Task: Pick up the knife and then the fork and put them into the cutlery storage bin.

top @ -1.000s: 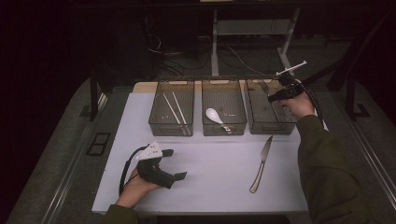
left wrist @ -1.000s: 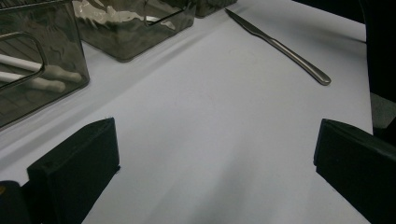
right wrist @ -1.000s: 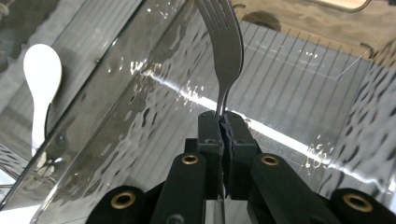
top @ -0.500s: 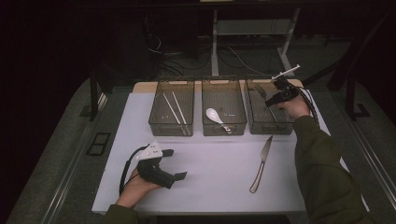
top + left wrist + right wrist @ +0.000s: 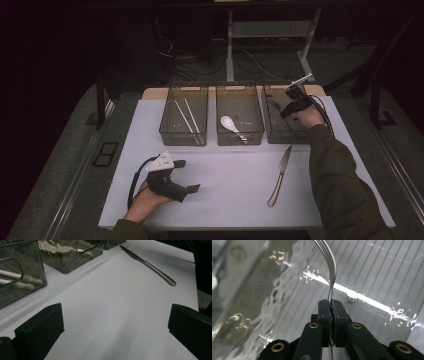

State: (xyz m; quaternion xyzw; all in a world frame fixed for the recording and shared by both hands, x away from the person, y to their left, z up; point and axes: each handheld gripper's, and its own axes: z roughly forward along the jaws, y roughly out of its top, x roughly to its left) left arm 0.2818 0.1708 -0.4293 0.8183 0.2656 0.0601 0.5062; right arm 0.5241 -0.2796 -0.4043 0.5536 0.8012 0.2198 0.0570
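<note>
My right gripper (image 5: 331, 306) is shut on the neck of a metal fork (image 5: 331, 267), whose tines point away over the ribbed floor of a clear bin. In the high view, that gripper (image 5: 286, 109) reaches down into the right bin (image 5: 282, 136). My left gripper (image 5: 187, 176) rests on the white table near the front left, held by a hand, jaws wide open with nothing between them. The left gripper view has the open left gripper (image 5: 115, 327) over bare table. A metal knife (image 5: 280, 175) lies on the table in front of the right bin.
Three clear bins stand in a row at the table's back. The left bin (image 5: 182, 140) holds white chopsticks (image 5: 186, 117), the middle bin (image 5: 240, 137) a white spoon (image 5: 231, 125). The knife (image 5: 150, 265) lies ahead of the left gripper. Dark floor surrounds the table (image 5: 225, 200).
My right hand has sunk with the fork, moving down and slightly left into the right bin. The left gripper has stayed in place.
</note>
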